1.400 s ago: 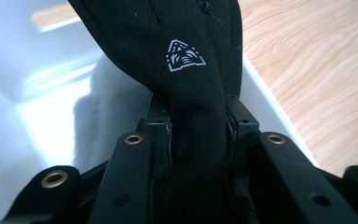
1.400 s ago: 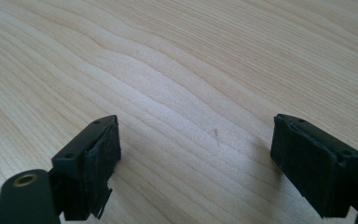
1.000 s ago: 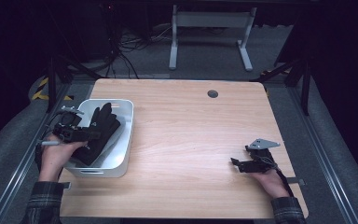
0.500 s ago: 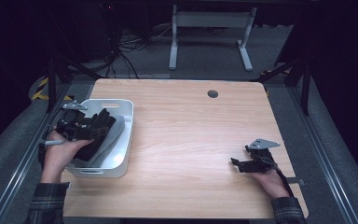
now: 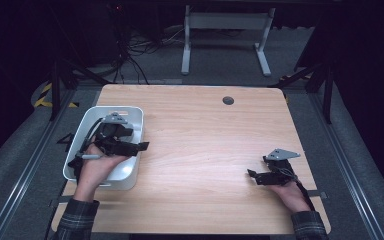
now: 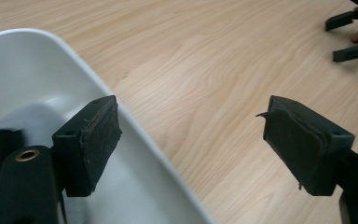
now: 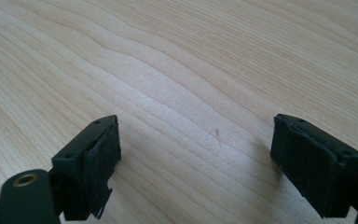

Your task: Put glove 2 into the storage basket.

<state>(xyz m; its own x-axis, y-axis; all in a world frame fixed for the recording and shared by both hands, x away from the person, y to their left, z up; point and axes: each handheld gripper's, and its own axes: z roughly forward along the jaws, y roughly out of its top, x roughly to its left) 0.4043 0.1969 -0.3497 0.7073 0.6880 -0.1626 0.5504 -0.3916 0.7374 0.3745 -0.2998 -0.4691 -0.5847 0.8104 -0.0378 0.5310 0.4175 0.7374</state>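
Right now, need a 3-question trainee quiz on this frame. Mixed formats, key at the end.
1. True or false: the left gripper is shut on a black item.
2. Which container sits at the table's left side? A) white bin B) wire basket C) cardboard box
3. Fill in: the right gripper sits low over bare ____.

Key:
1. False. In the left gripper view its jaws stand wide apart with nothing between them, straddling the rim of the white bin.
2. A.
3. Table; its jaws are open with nothing between them.

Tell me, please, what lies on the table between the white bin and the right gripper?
Nothing: in the high view, only bare wooden table stretches between the white bin and the right gripper.
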